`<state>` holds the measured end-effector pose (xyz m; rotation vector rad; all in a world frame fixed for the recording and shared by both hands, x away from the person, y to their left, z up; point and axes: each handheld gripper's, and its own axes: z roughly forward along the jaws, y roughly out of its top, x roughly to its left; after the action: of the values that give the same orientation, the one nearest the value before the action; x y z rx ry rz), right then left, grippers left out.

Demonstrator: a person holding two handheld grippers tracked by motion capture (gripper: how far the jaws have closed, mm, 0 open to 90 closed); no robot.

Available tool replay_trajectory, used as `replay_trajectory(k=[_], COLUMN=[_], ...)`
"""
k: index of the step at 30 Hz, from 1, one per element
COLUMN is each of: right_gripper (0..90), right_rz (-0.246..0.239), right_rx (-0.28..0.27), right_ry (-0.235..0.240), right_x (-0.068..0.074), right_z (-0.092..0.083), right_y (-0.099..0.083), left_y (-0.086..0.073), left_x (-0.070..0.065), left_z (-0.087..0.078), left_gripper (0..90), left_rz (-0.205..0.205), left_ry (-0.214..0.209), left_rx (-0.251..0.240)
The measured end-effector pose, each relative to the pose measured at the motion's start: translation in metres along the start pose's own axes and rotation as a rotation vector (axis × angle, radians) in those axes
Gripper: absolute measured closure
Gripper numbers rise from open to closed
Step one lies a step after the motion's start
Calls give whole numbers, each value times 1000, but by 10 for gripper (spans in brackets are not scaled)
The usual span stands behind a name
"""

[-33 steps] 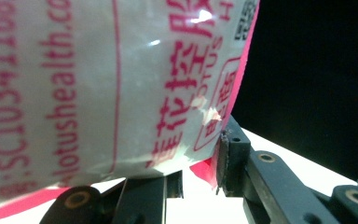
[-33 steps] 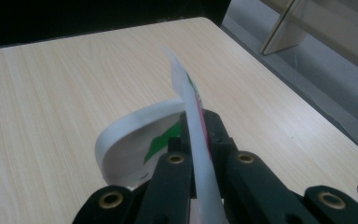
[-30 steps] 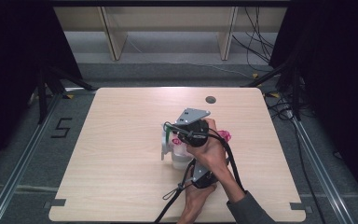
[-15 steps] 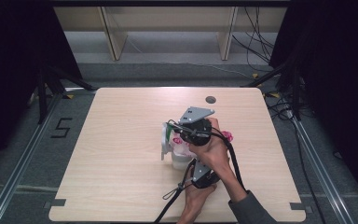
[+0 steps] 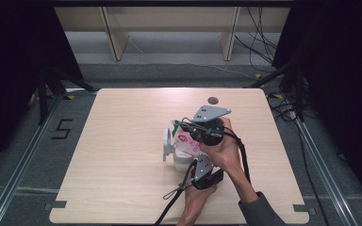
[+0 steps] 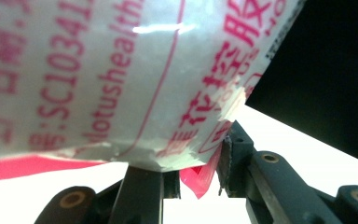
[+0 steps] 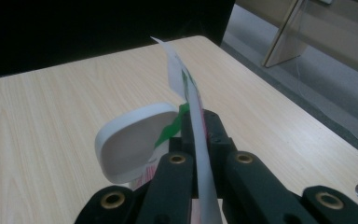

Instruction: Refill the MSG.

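Observation:
A white packet with red print (image 5: 184, 140) stands tilted over a white tub with its flip lid (image 5: 166, 144) open. My right gripper (image 5: 191, 132) is shut on the packet's top edge, which shows edge-on (image 7: 186, 88) between its fingers (image 7: 198, 121); the lid (image 7: 135, 140) sits just beyond. My left gripper (image 5: 193, 164) comes from the front. Its jaws have just been opening a little, and they still pinch the packet's lower seam (image 6: 121, 70) and a pink flap (image 6: 191, 163). The packet and hands mostly hide the tub's body.
A small dark disc (image 5: 212, 100) lies near the far edge of the wooden table (image 5: 122, 141). Black cables (image 5: 174, 195) trail off the front edge. Shelf legs stand on the floor beyond the table.
My right gripper has drifted slightly to the right with the packet. The left gripper has stayed where it was.

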<state>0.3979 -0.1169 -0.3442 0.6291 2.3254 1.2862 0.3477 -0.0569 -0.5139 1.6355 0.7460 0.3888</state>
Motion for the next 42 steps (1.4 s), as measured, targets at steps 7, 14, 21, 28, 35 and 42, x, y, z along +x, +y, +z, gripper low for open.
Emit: replay_trajectory(k=[7,14,21,28,35,42], right_gripper=[900,900,900,900,900,900], right_rz=[41,71,150,237,231,253], right_rx=[-43,-101,-159,-218,-223,-178], right_ry=[23,19,46,99,79,44], right_x=[-9,-18,-35,-52,-54,-57], right_z=[-19,-37,-56,-61,-62,-54], right_y=[-3,-9,-23,-39,-42,-52], left_y=[1,1,1,1,-9,-7], left_x=[0,-1,0,2,-1,0], left_z=[-3,-4,-10,-24,-42,-55], left_gripper=[689,623,528,416,380,389], left_rz=[7,-23,-1,-13,-45,16], left_ry=[22,21,49,66,53,26], left_rx=[25,14,74,115,124,121])
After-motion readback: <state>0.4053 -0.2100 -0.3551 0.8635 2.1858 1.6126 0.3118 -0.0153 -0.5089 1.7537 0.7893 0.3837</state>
